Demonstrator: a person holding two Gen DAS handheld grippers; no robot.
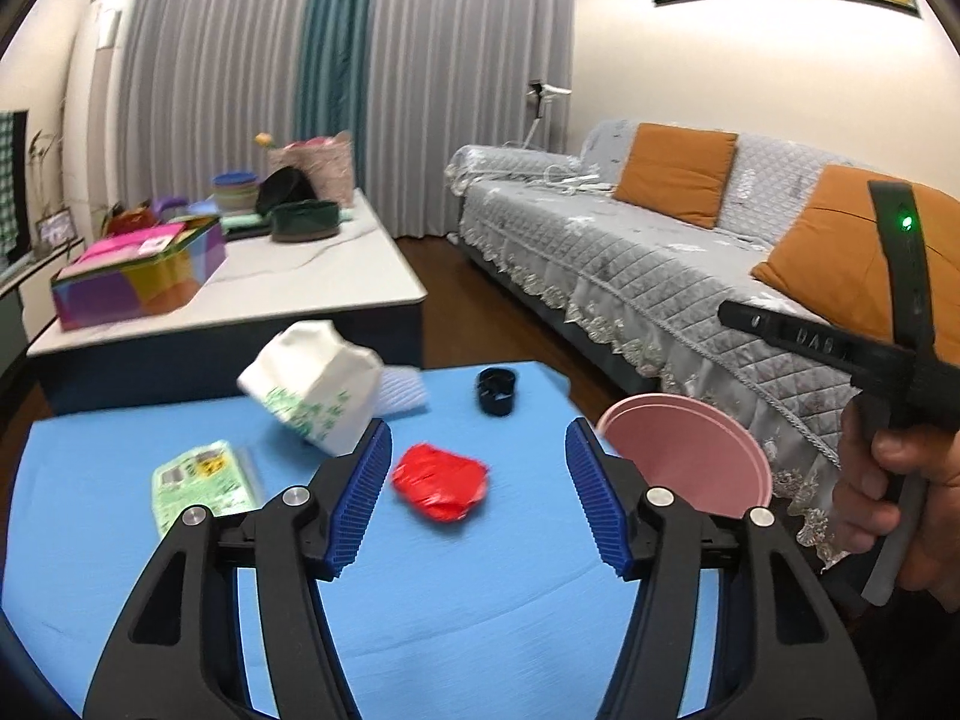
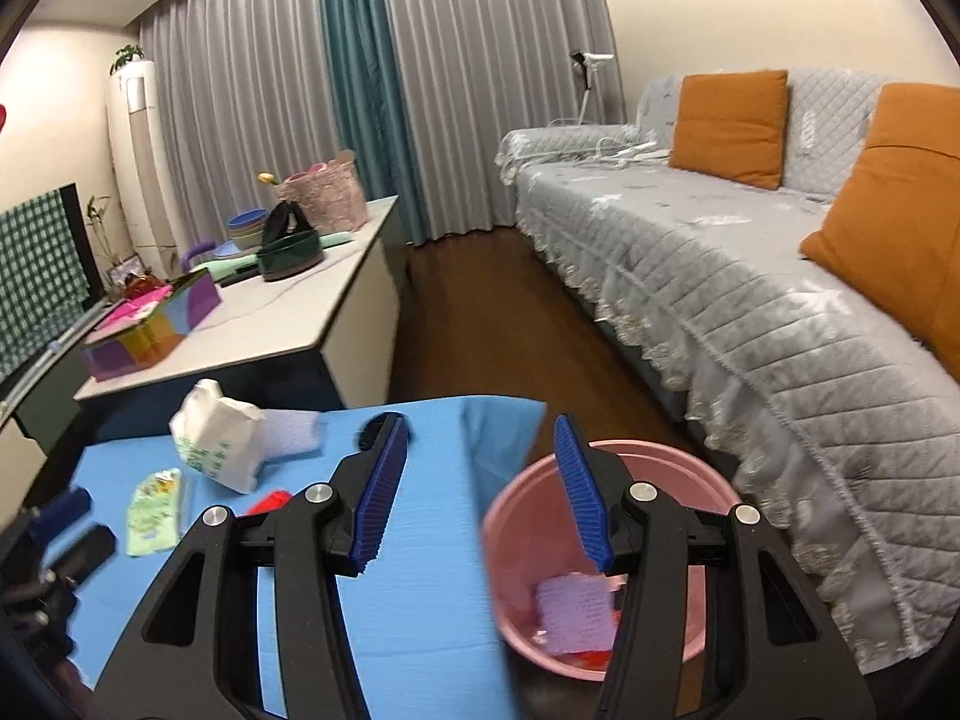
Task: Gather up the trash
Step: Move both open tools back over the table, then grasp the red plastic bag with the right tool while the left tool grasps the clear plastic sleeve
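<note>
A crumpled red wrapper (image 1: 441,480) lies on the blue table (image 1: 480,600), just ahead of my open left gripper (image 1: 477,456), whose pads touch nothing. A white bag with green print (image 1: 312,384), a green packet (image 1: 201,480) and a small black ring (image 1: 497,390) also lie on the table. The pink bin (image 1: 690,450) stands off the table's right edge. My right gripper (image 2: 480,462) is open and empty above the gap between the table and the pink bin (image 2: 510,540). A purple sheet (image 2: 573,606) and something red lie in the bin.
A hand holds the right gripper's black handle (image 1: 900,372) at the right of the left wrist view. A grey covered sofa (image 1: 630,276) with orange cushions runs along the right. A white coffee table (image 1: 300,276) with boxes and bowls stands beyond the blue table.
</note>
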